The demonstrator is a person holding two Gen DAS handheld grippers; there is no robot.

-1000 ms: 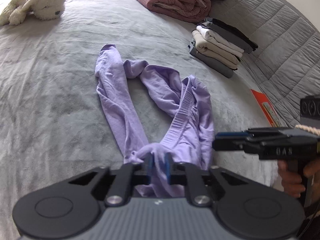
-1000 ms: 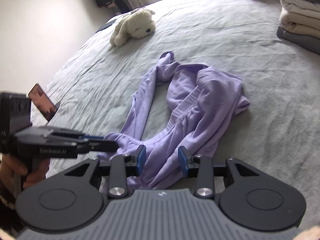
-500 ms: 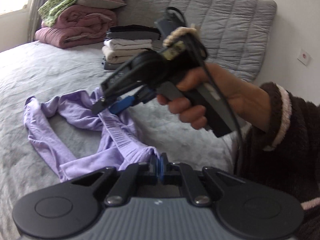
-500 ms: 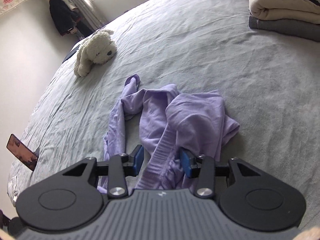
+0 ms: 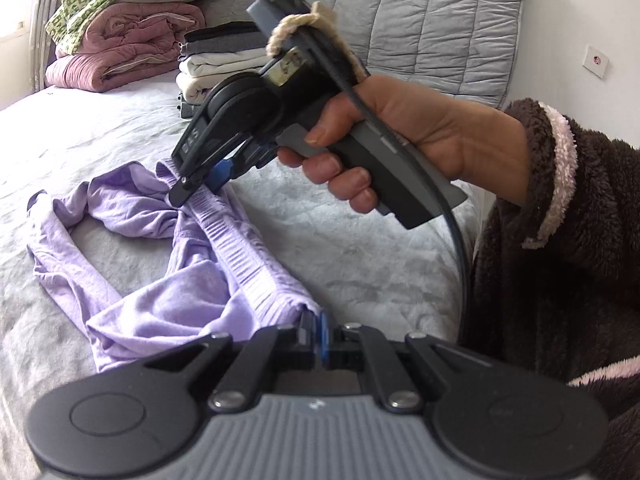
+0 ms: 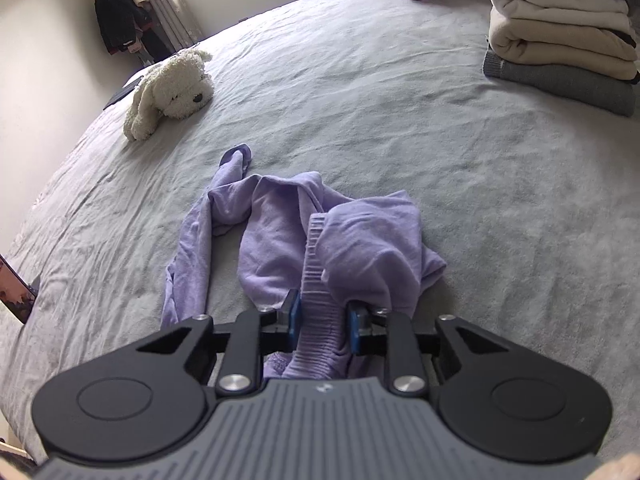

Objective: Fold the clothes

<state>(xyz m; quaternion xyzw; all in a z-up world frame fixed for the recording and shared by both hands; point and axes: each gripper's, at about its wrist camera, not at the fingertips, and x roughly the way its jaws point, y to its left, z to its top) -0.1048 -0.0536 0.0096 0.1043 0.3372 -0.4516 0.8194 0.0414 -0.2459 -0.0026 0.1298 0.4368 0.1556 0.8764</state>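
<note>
Trousers (image 6: 280, 248) mid-bed (image 6: 400, 128); plush dog (image 6: 172, 92) far left, folded stack (image 6: 560, 52) far right, probably by headboard (image 5: 420, 12).

**Waistband pulled taut as my right tongs close in**

A second ago my right gripper (image 6: 322, 322) hovered wide over the rumpled lilac trousers (image 6: 288, 240); now its jaws are closing around the ribbed waistband (image 6: 318, 300), which runs between the blue pads with a little gap left on each side. My left gripper (image 5: 316, 334) has rolled and swung aside, dragging its pinched corner of the waistband with it, so the band that lay slack in a heap now stretches in a line between my two tools. My right hand (image 5: 400, 136) now fills the left camera's view.
</note>
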